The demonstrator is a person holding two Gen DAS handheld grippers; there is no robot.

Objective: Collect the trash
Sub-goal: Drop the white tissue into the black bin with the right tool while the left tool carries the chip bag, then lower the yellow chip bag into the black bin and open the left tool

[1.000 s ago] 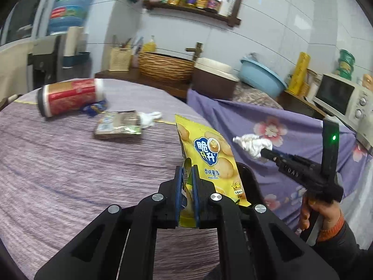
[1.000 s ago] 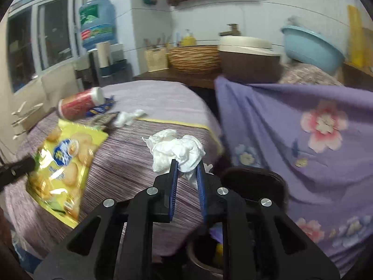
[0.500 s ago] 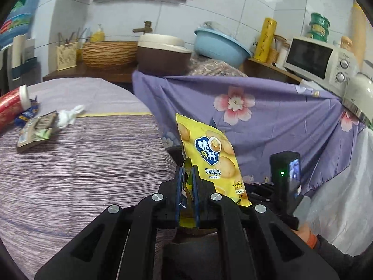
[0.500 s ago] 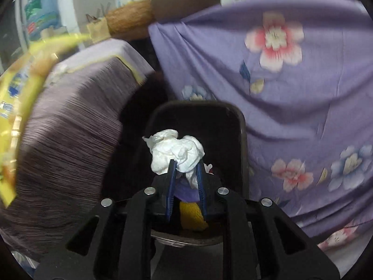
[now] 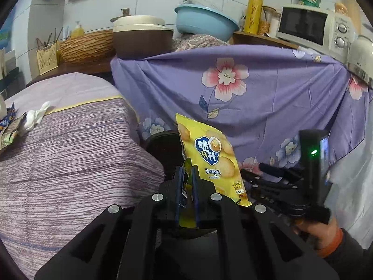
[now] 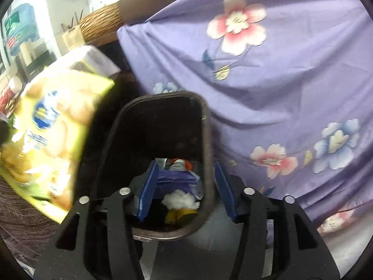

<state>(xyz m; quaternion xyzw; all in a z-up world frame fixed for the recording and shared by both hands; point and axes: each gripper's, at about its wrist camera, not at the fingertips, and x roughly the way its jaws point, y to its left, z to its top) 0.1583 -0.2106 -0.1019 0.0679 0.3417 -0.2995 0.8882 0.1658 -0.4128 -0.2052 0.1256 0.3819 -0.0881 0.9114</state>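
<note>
Yellow bag (image 5: 209, 158) pinched in my left gripper (image 5: 186, 186) | right gripper (image 6: 184, 186) opening, tissue (image 6: 179, 200) lying in bin (image 6: 205, 140) at frame centre | next: drop bag there

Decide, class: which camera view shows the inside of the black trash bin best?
The right wrist view: it looks down into the trash bin, showing the white tissue among other rubbish. The left wrist view shows only a dark part of it behind the yellow snack bag.

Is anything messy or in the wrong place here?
Yes. A crumpled tissue and snack wrappers lie loose on the striped tablecloth, not in the black trash bin. The yellow chip bag isn't binned yet either; the left gripper holds it.
</note>
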